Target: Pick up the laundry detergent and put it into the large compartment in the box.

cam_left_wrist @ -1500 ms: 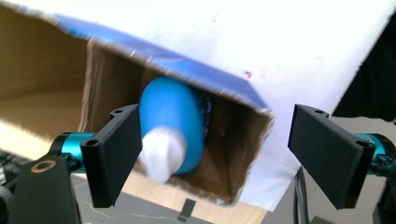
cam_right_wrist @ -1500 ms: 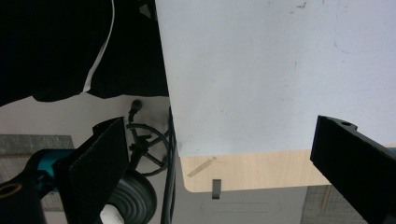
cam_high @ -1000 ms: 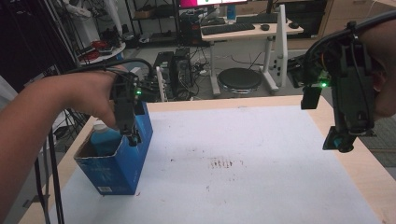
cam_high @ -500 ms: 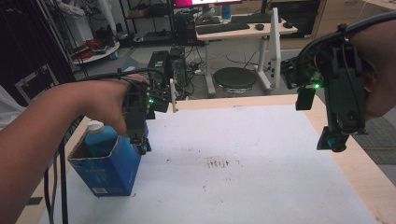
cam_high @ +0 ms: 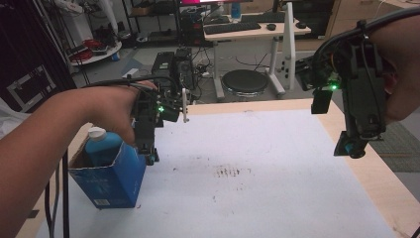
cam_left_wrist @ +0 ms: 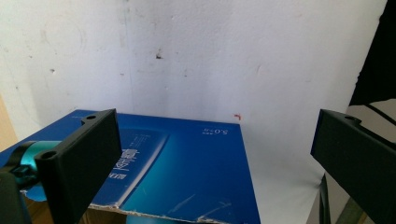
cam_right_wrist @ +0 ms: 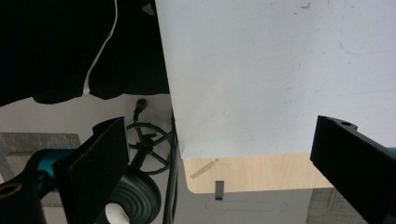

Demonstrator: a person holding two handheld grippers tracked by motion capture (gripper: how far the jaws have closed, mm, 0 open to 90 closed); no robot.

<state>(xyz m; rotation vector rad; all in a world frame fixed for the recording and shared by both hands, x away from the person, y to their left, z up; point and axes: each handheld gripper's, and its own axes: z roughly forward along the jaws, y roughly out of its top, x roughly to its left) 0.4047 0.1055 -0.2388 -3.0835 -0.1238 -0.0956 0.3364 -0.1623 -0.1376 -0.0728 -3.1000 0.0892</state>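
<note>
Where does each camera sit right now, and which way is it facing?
High view: above the person's side, looking forward and down at the white-covered table; both forearms, left gripper, right gripper.
Left gripper view: down between its open jaws onto the open blue cardboard box.
Right gripper view: down between open jaws over the table's edge.
Shared: box, white cover.

High view: above the person's side, facing forward and down across the table [cam_high: 277,163]. Left gripper view: close, looking down over the box [cam_left_wrist: 187,163], which also appears in the high view [cam_high: 119,173]. Right gripper view: higher, looking down on the table's edge [cam_right_wrist: 261,172].
</note>
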